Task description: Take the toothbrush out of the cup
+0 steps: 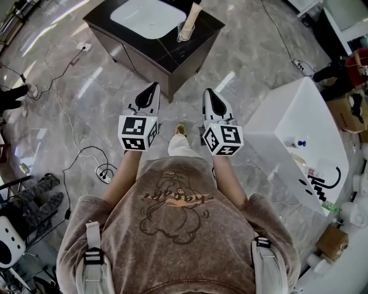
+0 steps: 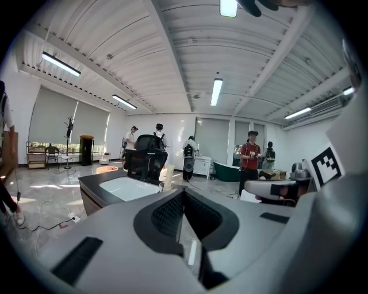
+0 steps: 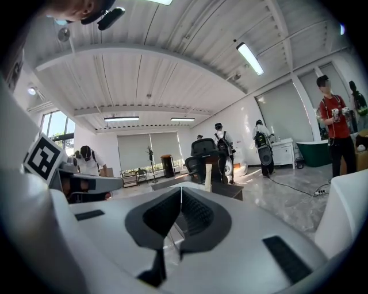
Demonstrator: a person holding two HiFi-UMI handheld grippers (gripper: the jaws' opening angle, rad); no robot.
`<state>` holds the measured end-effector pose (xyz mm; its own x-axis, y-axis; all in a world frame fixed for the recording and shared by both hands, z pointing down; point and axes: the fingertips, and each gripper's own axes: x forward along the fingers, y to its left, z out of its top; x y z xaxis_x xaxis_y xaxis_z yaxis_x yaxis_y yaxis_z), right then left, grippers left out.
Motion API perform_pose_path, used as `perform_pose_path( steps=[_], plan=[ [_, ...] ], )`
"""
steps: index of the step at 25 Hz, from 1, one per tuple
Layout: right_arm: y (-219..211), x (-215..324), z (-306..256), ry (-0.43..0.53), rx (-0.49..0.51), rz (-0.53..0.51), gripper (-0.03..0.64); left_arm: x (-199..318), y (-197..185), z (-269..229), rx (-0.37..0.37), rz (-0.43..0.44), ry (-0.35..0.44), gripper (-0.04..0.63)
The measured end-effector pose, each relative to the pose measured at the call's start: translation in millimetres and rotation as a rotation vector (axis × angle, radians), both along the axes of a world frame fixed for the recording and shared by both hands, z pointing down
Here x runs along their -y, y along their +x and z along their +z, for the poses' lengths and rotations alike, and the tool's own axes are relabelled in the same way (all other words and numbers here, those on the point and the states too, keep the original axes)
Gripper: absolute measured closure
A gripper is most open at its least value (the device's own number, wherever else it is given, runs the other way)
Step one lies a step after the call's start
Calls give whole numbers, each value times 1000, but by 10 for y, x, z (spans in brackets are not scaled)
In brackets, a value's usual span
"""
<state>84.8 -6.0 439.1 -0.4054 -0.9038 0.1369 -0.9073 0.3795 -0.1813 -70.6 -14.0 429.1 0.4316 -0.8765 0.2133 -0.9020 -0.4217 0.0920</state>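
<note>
While left tool point(image 1: 156, 85), right tool point(image 1: 207, 91) pressed together empty, clear cup point(image 1: 185, 33) stands on glossy black counter point(image 1: 170, 50)

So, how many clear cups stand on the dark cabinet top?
1: the clear cup, holding a beige toothbrush, stands right of the white basin; the dark cabinet is partly out of frame.

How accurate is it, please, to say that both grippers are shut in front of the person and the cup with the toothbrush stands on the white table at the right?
The place is wrong. The head view shows the cup with the toothbrush standing on the dark vanity counter ahead, beside the white basin. The left gripper and right gripper are indeed shut in front of the person.
</note>
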Motion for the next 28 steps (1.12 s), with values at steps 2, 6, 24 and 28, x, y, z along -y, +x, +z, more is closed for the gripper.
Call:
perform_pose_path(
  steps=[2, 6, 24, 28],
  plan=[
    [20, 167, -33, -1, -2, -7, 598, 163, 19, -21, -1, -6, -3, 578],
    [83, 523, -83, -1, -3, -21, 598, 503, 99, -45, -5, -12, -9, 578],
    [154, 1532, -32, -28, -3, -154, 598, 1483, 321, -180, -10, -74, 10, 578],
    [140, 1712, -20, -36, -1, -149, 598, 1666, 297, -172, -13, -70, 3, 578]
  ],
)
